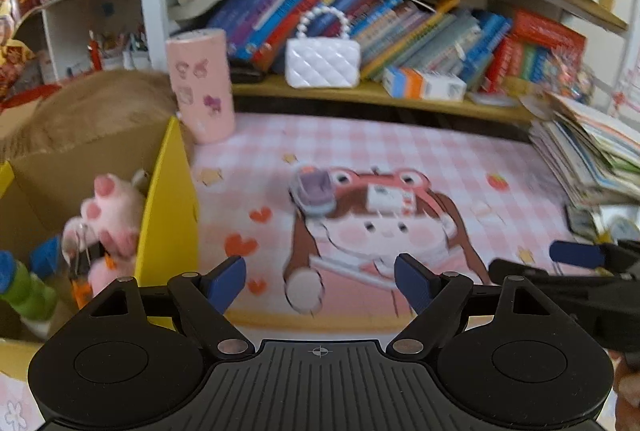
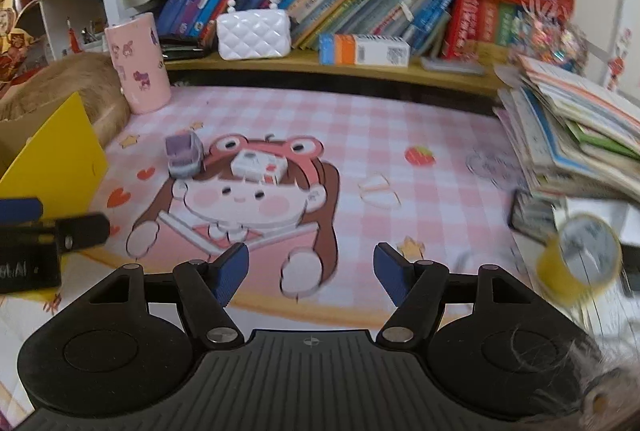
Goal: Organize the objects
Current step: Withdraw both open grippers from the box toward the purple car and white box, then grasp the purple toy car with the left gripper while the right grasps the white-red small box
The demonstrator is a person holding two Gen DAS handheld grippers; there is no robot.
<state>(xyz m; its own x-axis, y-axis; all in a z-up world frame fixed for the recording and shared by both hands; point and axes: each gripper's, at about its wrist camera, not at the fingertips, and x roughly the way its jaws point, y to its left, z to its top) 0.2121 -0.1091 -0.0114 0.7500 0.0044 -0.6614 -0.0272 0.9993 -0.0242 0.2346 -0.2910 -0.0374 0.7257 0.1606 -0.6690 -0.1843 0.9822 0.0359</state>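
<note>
Both claws spread wide, gripping nothing, hovering low over pink checked desk mat [image 2: 420,135] with cartoon frog-hat girl print. Left claw [image 1: 320,285] over girl's lower body, near yellow-walled cardboard box [image 1: 170,191] on left. Right claw [image 2: 311,273] over print's hands; left claw's blue-tipped finger visible at left edge of right wrist view.

Task items on mat, near frog hat print: small purple-and-grey toy car [image 2: 183,154], blurred, just left of small white-and-red box [image 2: 259,166]; the two close together, apart from both claws. Same pair seen from left wrist: toy car [image 1: 314,193], white-and-red box [image 1: 390,200].

Inside cardboard box: pink plush paw toy [image 1: 110,219], blue-and-green object [image 1: 22,287], too blurred to identify.

Pink sticker-covered cylinder cup [image 2: 138,65] upright at mat's back-left corner. White quilted mini handbag [image 2: 253,33] with pearl handle on low shelf in front of leaning books [image 2: 360,3]; orange-blue-white carton [image 2: 364,50] lying beside it. Stack of booklets [image 2: 572,135] on right; yellow tape roll [image 2: 580,259] at right edge, blurred.
</note>
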